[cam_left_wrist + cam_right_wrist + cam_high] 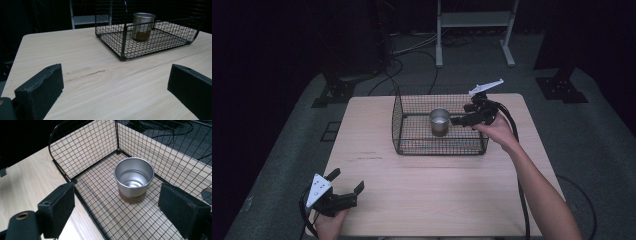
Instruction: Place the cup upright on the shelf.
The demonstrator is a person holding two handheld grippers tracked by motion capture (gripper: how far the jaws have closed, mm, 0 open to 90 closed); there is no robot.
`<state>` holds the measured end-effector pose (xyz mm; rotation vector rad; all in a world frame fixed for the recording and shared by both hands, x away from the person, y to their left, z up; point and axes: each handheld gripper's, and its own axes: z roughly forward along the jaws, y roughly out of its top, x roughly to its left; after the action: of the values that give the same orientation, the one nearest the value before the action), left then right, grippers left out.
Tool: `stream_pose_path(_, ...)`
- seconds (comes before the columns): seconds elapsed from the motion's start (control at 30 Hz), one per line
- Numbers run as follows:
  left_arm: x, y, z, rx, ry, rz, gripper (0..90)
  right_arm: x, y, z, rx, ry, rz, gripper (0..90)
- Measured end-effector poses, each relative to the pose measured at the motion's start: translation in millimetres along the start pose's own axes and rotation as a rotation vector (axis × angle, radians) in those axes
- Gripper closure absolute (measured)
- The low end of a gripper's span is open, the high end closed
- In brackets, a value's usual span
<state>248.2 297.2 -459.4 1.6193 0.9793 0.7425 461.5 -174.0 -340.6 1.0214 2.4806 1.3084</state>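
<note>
Right gripper (pixel 462 120) hangs over the right end of the basket (pixel 412 150), jaws spread wide and holding nothing, pointed down at the cup (pixel 439 121). That metal cup stands upright on the basket's mesh floor, about mid-basket and toward the far wall, empty inside, with a brown band round its base. In the right gripper view the cup (pixel 133 178) sits between and beyond the two jaws, not yet touched. Left gripper (pixel 346 186) rests at the near left corner of the worktop (pixel 437 195), well apart from the basket, also wide open and empty. The likely next move is a reach down to take the cup, and the risks lie there: one jaw could catch on the wire rim or a side wall on the way in and drag the light basket across the worktop, since nothing is bracing it. A lopsided approach could nudge the cup over before the jaws close, and smooth metal may slip if gripped too near the lip.
</note>
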Motion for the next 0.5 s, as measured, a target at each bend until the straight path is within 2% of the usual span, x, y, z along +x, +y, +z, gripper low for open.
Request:
stream_pose_path(0.27,-1.0,0.3,0.4,0.001,-0.002,0.003,0.0,4.2,-9.8,-7.4,-0.002,0.015,-0.011,12.9)
stream_pose_path(0.5,-1.6,0.3,1.1,0.003,-0.003,0.005,0.0,8.4,-19.9,-21.4,-0.009,0.022,-0.021,12.9)
